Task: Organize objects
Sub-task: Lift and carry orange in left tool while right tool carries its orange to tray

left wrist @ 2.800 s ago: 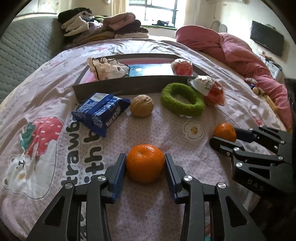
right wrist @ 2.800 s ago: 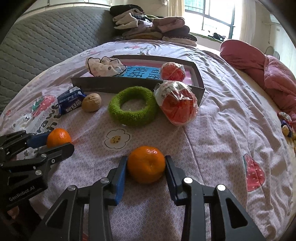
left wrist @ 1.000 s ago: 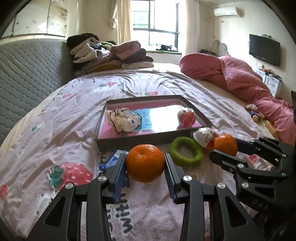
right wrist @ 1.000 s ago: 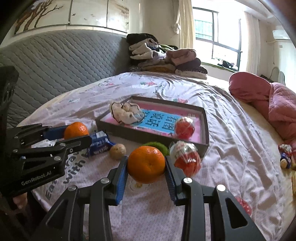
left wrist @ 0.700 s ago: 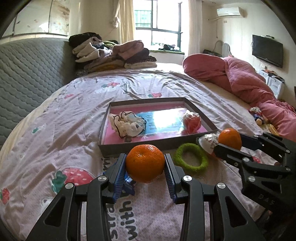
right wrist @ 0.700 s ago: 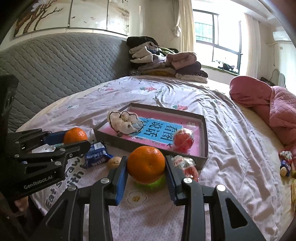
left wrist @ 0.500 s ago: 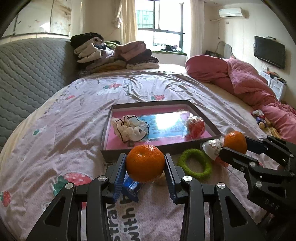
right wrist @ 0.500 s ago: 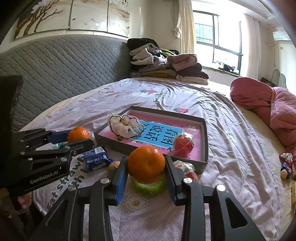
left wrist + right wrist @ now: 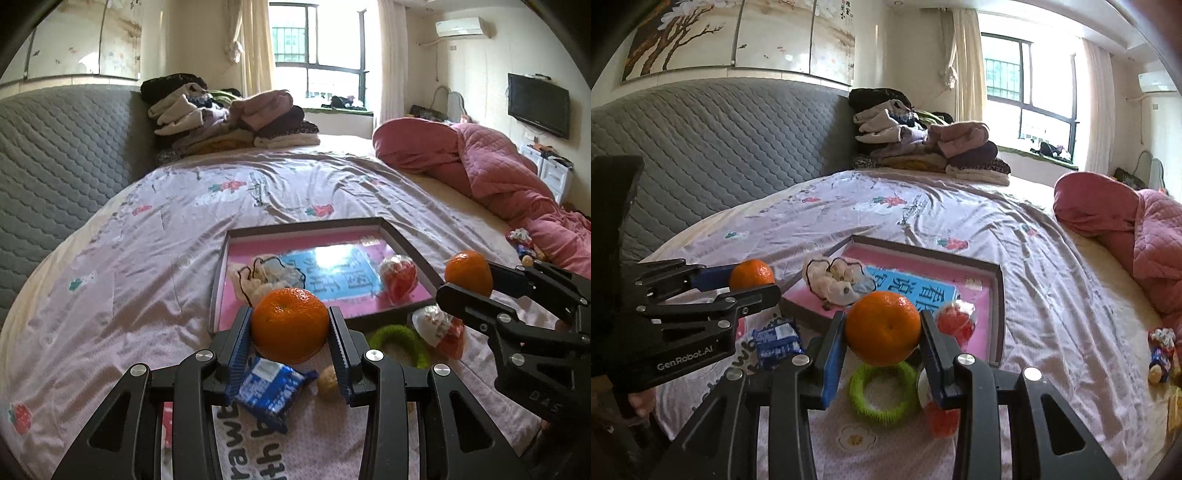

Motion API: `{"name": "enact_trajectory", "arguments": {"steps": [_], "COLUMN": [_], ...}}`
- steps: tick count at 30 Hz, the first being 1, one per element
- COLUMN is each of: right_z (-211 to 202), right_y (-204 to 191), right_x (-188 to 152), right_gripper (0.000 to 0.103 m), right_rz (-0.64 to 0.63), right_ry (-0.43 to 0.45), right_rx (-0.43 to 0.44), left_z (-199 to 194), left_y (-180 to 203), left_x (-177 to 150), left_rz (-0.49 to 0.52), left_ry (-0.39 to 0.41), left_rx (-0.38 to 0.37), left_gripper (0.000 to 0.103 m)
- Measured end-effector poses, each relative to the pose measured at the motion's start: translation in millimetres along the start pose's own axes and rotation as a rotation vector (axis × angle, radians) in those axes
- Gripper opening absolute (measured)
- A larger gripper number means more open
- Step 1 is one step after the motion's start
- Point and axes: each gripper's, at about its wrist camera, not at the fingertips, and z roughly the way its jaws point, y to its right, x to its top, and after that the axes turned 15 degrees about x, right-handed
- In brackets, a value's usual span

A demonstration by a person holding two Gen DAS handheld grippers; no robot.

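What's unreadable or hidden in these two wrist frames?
- Walnut: left wrist view, half behind the left gripper finger; unseen in right view.
- Blue snack pack print: too small.
- Wrapped red snack: right wrist view, mostly behind right gripper.
- Tray near wall: behind held oranges.

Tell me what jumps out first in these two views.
Each gripper is clamped on an orange, held above the bed: left gripper and left orange, right gripper and right orange. Just beyond lies the pink-lined tray, and a green ring on the sheet before it.
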Motion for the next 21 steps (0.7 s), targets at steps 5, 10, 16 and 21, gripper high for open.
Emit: {"name": "enact_trajectory", "arguments": {"steps": [5,10,16,21], "right_z": [7,14,22,26], "right_y": [3,7,14,20], "right_x": [7,12,18,26], "right_gripper": [0.038,0.038,0.038,0.038], "right_rz": [-0.003,0.000,0.011,0.012], "right_ry": [0.001,-0.008,-0.013,-0.003], "right_rx": [0.001,0.004,0.002,-0.007], "left_z": [8,17,29,35], "left_y": [-3,-4,-7,-9], "left_x": [7,12,20,26], "left_rz": [-0.005,-0.004,-0.011,-0.016], "left_ry": [-0.006,-0.014,-0.017,-0.019], "left_rx": [0.003,0.011,0.024,0.030], "left_gripper": [0.041,0.041,0.041,0.041]}}
